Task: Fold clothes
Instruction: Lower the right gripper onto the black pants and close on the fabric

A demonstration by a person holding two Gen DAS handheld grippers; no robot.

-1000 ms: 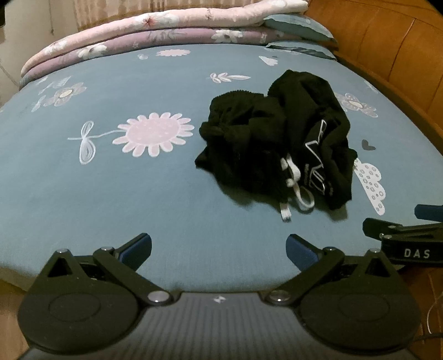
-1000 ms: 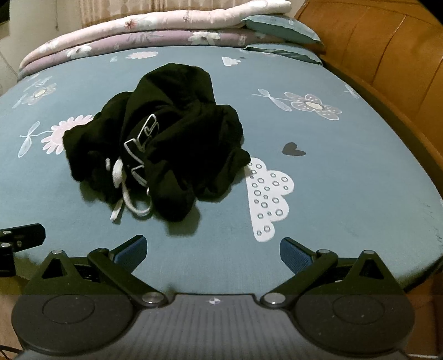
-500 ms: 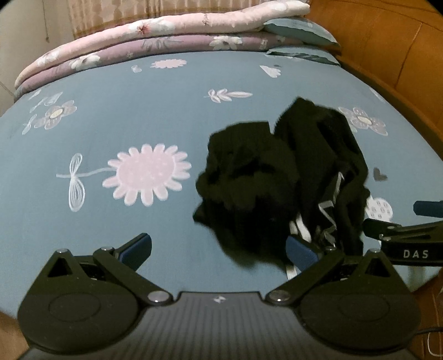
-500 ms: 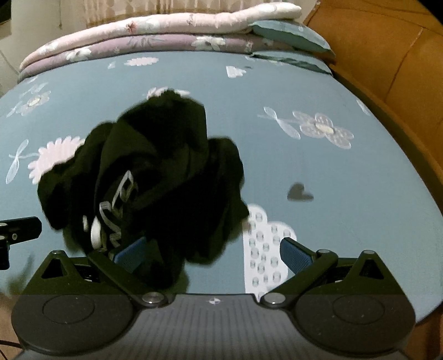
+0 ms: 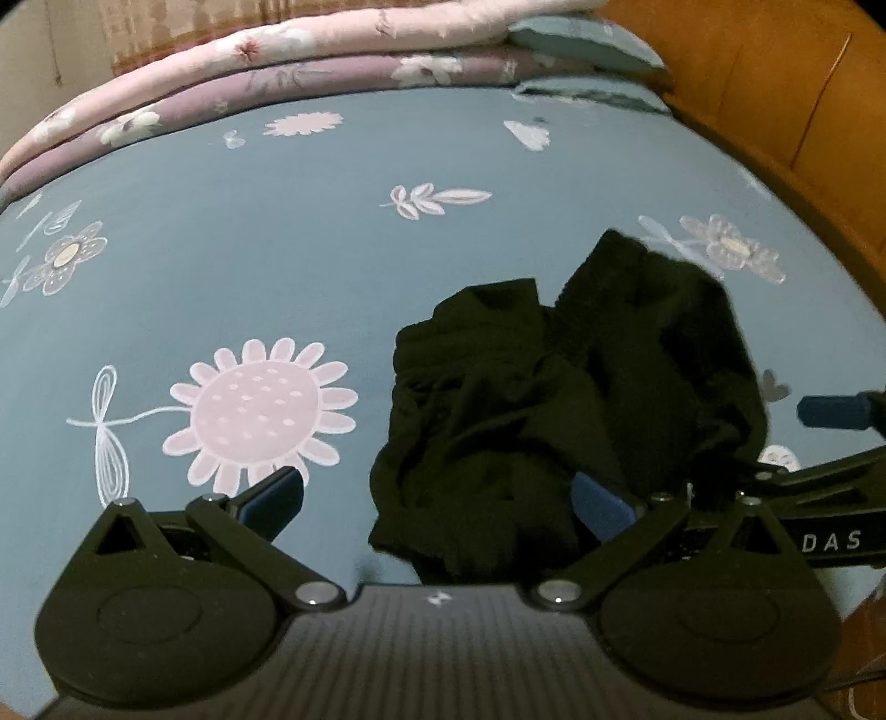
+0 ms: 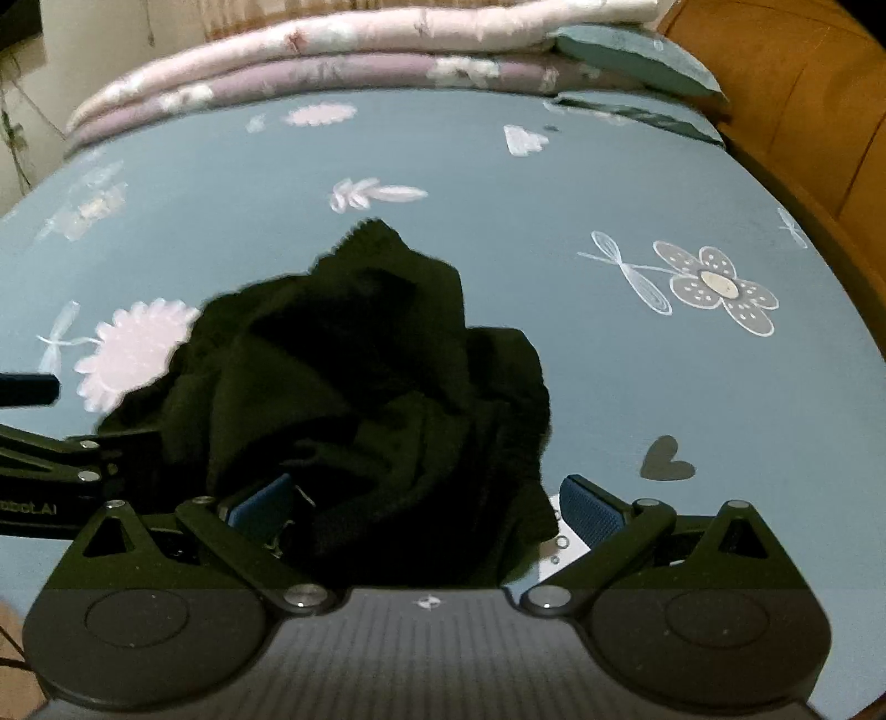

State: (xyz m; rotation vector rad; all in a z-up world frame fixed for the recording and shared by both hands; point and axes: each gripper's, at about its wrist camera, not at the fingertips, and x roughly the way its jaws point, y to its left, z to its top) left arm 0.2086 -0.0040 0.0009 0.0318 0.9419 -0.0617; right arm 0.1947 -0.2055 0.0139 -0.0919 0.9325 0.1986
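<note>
On a blue bedsheet (image 5: 277, 249) printed with flowers: a crumpled black garment (image 5: 554, 410), heaped toward the near edge of the bed. Just in front of it, the left gripper (image 5: 437, 498), jaws wide apart, nothing held; right blue pad (image 5: 601, 504) touching or overlapping the near hem of the cloth, left pad (image 5: 274, 493) over bare sheet beside a large pink flower (image 5: 257, 410). In the right wrist view, the same garment (image 6: 365, 399) bunched up between and ahead of the spread fingers of the right gripper (image 6: 423, 504); jaws open, left pad (image 6: 260, 507) partly buried in black folds, right pad (image 6: 590, 509) clear of the cloth, over a white print. Whether any cloth sits truly between the pads: cannot tell. Grippers close side by side, each visible at the edge of the other's view. At the far end of the bed, folded pink quilts (image 5: 310, 61) stacked beside a pillow (image 5: 587, 41). Along the right, a wooden bed frame (image 5: 775, 99).
</note>
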